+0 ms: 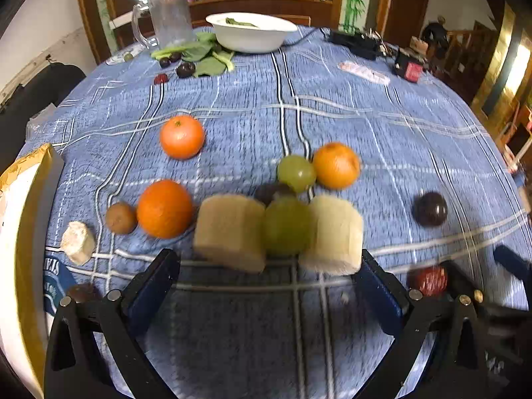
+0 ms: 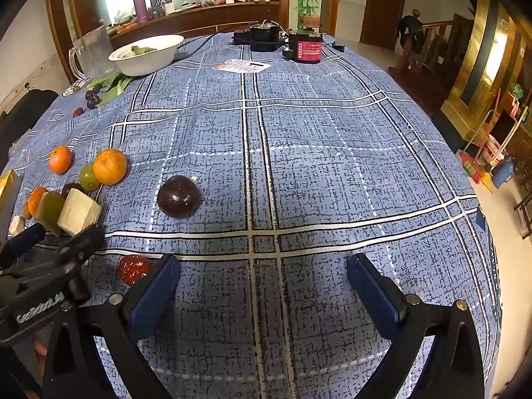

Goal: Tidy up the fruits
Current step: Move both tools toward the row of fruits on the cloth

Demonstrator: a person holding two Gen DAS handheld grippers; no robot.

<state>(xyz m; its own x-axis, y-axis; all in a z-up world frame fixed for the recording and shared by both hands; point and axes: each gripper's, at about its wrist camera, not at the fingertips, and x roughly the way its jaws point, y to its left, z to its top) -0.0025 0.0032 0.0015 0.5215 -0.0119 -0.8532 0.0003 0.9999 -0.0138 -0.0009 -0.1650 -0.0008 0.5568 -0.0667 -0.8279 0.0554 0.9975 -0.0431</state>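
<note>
1. Fruits lie grouped toward the bench's [image 2: 332, 166] left side; the right half is bare blue plaid cloth.
2. Left tool [image 1: 271, 269] is spread wide, empty, just short of two pale chunks [image 1: 229, 229] flanking a green grape [image 1: 286, 226].
3. Right tool [image 2: 264, 276] gapes, empty; a dark plum [image 2: 179, 196] sits beyond.
4. Three oranges [image 1: 164, 207] lie farther back.

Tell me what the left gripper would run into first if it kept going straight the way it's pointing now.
Probably the green fruit wedged between the two pale chunks just ahead of the open left gripper. The picture is blurred, so it might clip a chunk first.
</note>
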